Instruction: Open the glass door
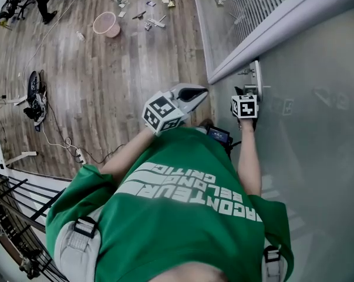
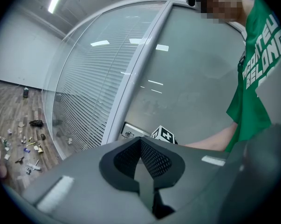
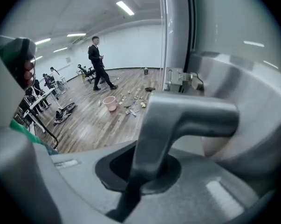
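right tool [image 3: 147,164] held out at centre right of the head view, tipped downward, jaws clamped on the metal door handle [image 3: 187,118], frosted glass door [image 1: 317,110] filling the right side, left tool [image 1: 191,93] held level at centre, jaws closed together on nothing, pink bucket [image 1: 106,23] and scattered litter [image 1: 147,4] seen on the wooden floor [image 1: 106,81] at upper left

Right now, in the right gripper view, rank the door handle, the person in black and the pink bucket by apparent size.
Largest: door handle, inflated by its nearness to the camera.
Next: person in black.
Smallest: pink bucket.
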The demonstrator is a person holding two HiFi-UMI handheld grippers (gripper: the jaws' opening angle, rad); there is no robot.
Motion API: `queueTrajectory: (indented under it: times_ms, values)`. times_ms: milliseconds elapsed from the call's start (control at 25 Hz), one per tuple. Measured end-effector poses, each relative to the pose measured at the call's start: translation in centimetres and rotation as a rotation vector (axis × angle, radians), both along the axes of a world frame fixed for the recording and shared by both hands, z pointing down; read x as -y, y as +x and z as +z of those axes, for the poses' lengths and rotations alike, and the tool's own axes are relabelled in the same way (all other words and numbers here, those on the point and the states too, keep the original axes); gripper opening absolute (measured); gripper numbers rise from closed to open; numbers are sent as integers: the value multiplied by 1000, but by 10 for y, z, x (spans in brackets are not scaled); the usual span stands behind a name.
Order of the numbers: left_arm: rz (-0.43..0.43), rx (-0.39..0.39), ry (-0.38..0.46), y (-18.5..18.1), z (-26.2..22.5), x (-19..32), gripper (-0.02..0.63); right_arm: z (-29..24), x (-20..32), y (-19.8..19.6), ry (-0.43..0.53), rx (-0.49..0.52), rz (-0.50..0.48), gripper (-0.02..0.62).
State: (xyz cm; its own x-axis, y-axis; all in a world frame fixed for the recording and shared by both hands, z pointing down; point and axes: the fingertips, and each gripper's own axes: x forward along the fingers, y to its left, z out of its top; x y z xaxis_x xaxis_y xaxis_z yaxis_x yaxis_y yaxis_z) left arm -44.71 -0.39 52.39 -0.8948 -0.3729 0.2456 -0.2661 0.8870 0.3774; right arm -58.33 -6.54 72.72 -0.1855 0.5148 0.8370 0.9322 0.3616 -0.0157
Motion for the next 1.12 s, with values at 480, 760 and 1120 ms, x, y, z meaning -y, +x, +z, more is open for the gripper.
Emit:
queueTrajectory:
  times_ms: [480, 760, 1120]
  values:
    - [10, 12, -10, -17, -8, 6, 15, -4, -7, 3, -92, 72, -11, -8]
    - [8, 8, -3, -18, 4, 10, 15, 9, -4, -7, -91, 78, 9, -7]
    - [17, -1, 0, -25, 4, 19, 15, 8, 9, -43, -85, 82, 50, -8]
